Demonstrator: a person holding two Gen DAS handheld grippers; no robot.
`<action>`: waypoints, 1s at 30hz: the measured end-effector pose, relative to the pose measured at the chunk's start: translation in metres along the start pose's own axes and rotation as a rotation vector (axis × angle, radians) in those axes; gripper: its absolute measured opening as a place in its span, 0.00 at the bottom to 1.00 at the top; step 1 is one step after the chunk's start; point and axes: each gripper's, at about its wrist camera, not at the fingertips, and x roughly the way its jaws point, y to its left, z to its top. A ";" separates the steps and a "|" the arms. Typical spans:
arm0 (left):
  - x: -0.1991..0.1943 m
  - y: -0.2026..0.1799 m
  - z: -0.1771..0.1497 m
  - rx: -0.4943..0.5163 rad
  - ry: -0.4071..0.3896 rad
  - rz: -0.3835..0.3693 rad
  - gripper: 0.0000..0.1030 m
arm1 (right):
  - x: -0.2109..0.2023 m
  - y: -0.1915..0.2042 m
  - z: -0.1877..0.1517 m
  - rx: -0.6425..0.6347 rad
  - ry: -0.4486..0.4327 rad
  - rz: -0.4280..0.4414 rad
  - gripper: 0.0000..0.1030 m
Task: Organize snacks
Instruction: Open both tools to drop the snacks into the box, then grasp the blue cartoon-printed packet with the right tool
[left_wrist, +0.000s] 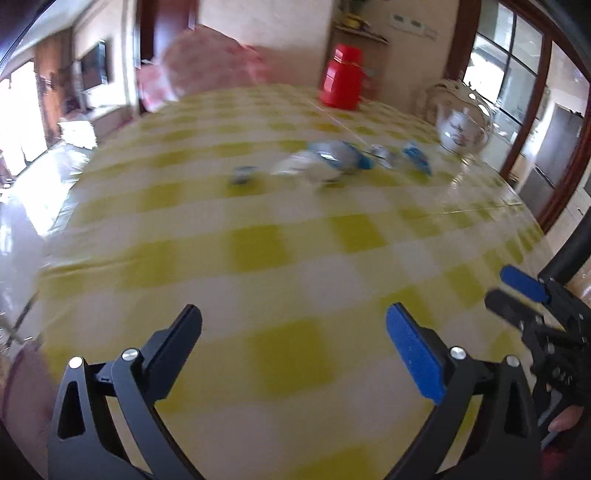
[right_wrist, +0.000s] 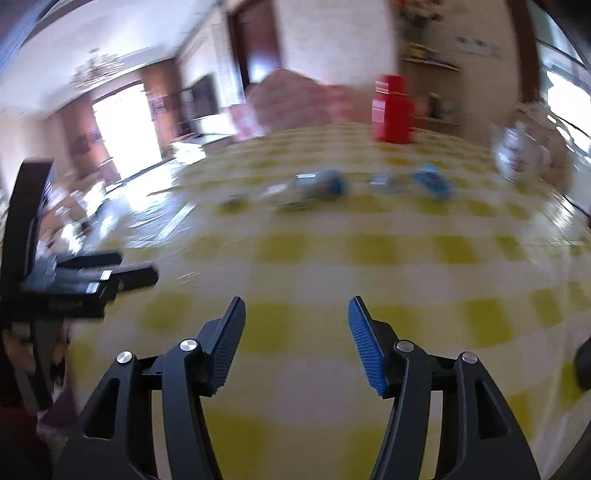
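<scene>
Both spread wide and empty, left claw (left_wrist: 293, 328) and right claw (right_wrist: 297, 325), hovering over the near counter (left_wrist: 295, 258). Snack packets (left_wrist: 332, 162) scattered far across, well apart from both (blurry, probably mid-approach). Red jar (left_wrist: 341, 77) and teapot (left_wrist: 463, 133) farther back.

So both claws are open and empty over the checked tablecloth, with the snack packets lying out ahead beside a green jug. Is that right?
Nearly. The jug is red, not green, as the left wrist view shows. The rest holds: the left gripper and right gripper are both open and empty over the checked tablecloth, with the snack packets lying ahead.
</scene>
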 end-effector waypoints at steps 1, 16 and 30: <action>0.013 -0.011 0.007 0.004 0.006 -0.006 0.97 | 0.007 -0.016 0.006 0.023 0.006 -0.018 0.56; 0.152 -0.121 0.110 -0.097 -0.137 -0.166 0.97 | 0.131 -0.219 0.104 0.643 0.022 -0.057 0.71; 0.155 -0.101 0.109 -0.125 -0.107 -0.242 0.98 | 0.247 -0.219 0.175 0.669 0.218 -0.182 0.79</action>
